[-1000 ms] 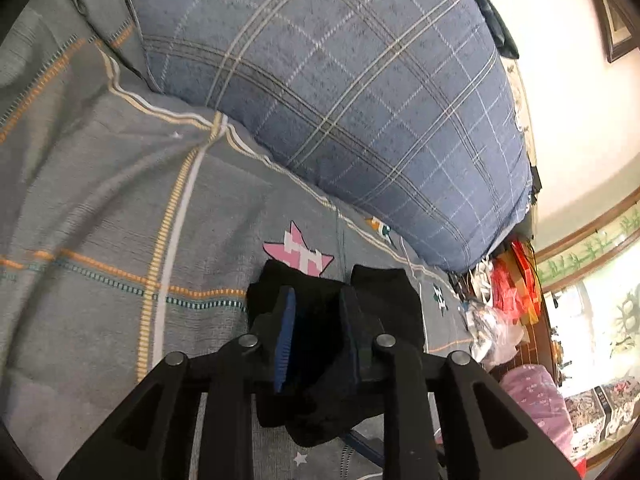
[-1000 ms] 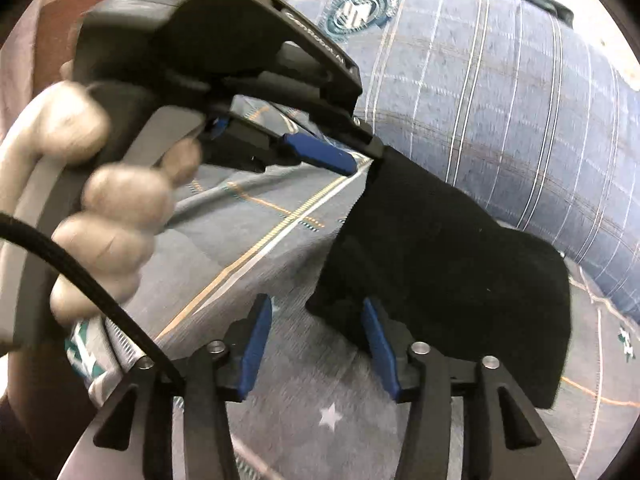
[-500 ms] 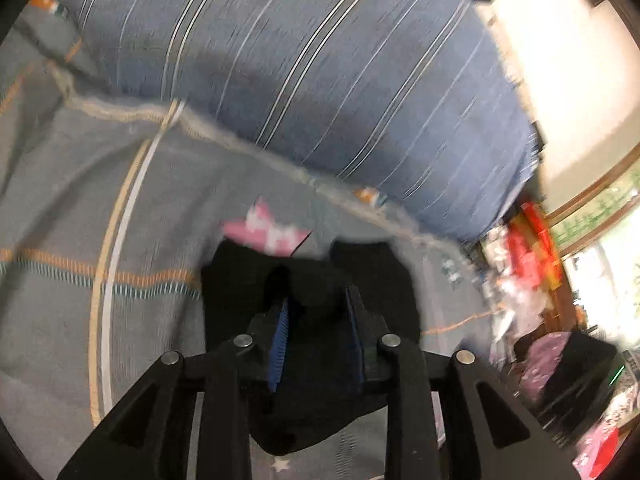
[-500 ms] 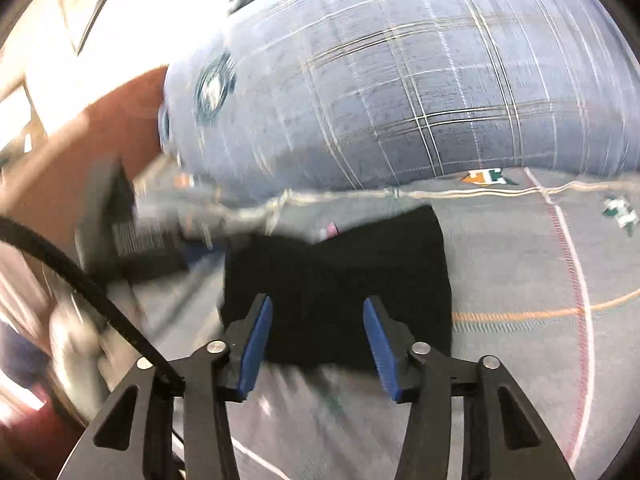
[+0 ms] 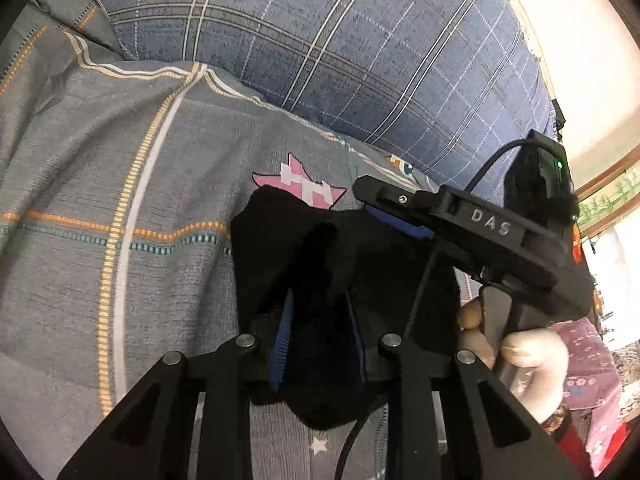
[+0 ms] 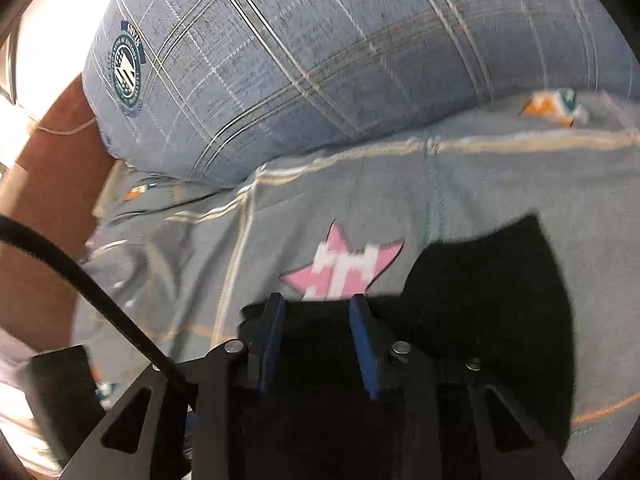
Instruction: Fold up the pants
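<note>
The black pants (image 5: 340, 264) lie folded into a small bundle on the grey patterned bedsheet (image 5: 120, 160), just below a pink star print (image 5: 308, 188). My left gripper (image 5: 320, 320) is shut on a raised fold of the pants at their near edge. My right gripper (image 6: 316, 312) is open, its blue-padded fingers (image 6: 272, 328) resting over the pants (image 6: 480, 312) at their far edge by the pink star (image 6: 344, 264). It also shows in the left wrist view (image 5: 400, 208), reaching in from the right over the pants.
A large blue plaid pillow (image 5: 320, 40) lies along the back of the bed, also seen in the right wrist view (image 6: 320, 60). Pink floral fabric (image 5: 588, 380) and clutter sit off the bed's right side. A brown headboard (image 6: 52, 168) stands at left.
My right gripper swung around and came down onto the far edge of the pants, now in the left wrist view. My left gripper stays shut on the pants.
</note>
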The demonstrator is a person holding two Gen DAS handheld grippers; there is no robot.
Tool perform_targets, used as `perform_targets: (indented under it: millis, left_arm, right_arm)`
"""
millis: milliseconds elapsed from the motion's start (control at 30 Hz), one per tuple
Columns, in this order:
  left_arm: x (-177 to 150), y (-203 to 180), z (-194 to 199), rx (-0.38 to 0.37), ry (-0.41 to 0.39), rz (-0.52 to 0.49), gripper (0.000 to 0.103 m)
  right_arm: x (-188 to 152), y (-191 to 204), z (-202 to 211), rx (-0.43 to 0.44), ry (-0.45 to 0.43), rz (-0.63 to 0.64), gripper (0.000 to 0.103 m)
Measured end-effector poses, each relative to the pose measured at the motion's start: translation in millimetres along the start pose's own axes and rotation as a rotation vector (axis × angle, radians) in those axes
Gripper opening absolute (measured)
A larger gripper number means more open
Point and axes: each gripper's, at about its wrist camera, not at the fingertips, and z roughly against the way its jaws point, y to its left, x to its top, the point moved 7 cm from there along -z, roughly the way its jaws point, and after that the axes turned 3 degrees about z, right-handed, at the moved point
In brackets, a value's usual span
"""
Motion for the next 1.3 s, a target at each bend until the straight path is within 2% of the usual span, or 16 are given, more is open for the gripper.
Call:
perform_targets:
  millis: [67, 233, 333, 433, 500, 600, 667, 733, 767, 833, 900, 1033, 1300]
  left_arm:
    - [4, 1, 10, 0.007, -0.021, 0.005, 0.028]
    - [17, -2, 48, 0.053, -0.126, 0.044, 0.032]
    - [19, -21, 57, 0.019, -0.156, 0.023, 0.041]
    - [16, -39, 42, -0.027, -0.121, -0.003, 0.046]
    - [16, -43, 21, -0.019, -0.093, -0.016, 0.047]
    - [20, -26, -24, 0.089, -0.016, -0.034, 0.048]
    - [26, -18, -33, 0.101, -0.056, -0.056, 0.048]
    - [25, -18, -32, 0.101, -0.063, -0.075, 0.048]
    - [25, -17, -32, 0.089, -0.065, -0.072, 0.049]
    - [26, -14, -31, 0.045, -0.064, -0.065, 0.052]
    - [27, -10, -31, -0.019, -0.058, -0.041, 0.052]
    - [34, -4, -17, -0.108, -0.017, 0.062, 0.052]
    - [31, 31, 28, 0.041, -0.092, 0.158, 0.052]
  right_arm:
    - [1, 5, 11, -0.042, -0.049, 0.048, 0.039]
    - [-5, -4, 56, -0.048, -0.155, 0.074, 0.05]
    - [-17, -23, 83, -0.056, -0.197, 0.06, 0.051]
    - [-28, -43, 99, -0.061, -0.213, 0.021, 0.051]
    - [-37, -56, 103, -0.06, -0.214, -0.016, 0.051]
    - [-46, -65, 98, -0.063, -0.197, -0.038, 0.051]
    - [-54, -72, 90, -0.078, -0.176, -0.041, 0.051]
    - [-60, -79, 81, -0.116, -0.154, -0.037, 0.053]
    - [-63, -83, 75, -0.121, -0.139, -0.046, 0.054]
    - [-68, -94, 62, -0.078, -0.11, -0.115, 0.058]
    - [-68, -104, 60, -0.022, -0.138, -0.182, 0.06]
    - [-68, -102, 66, -0.02, -0.141, -0.186, 0.061]
    - [-79, -94, 99, -0.073, -0.202, -0.143, 0.061]
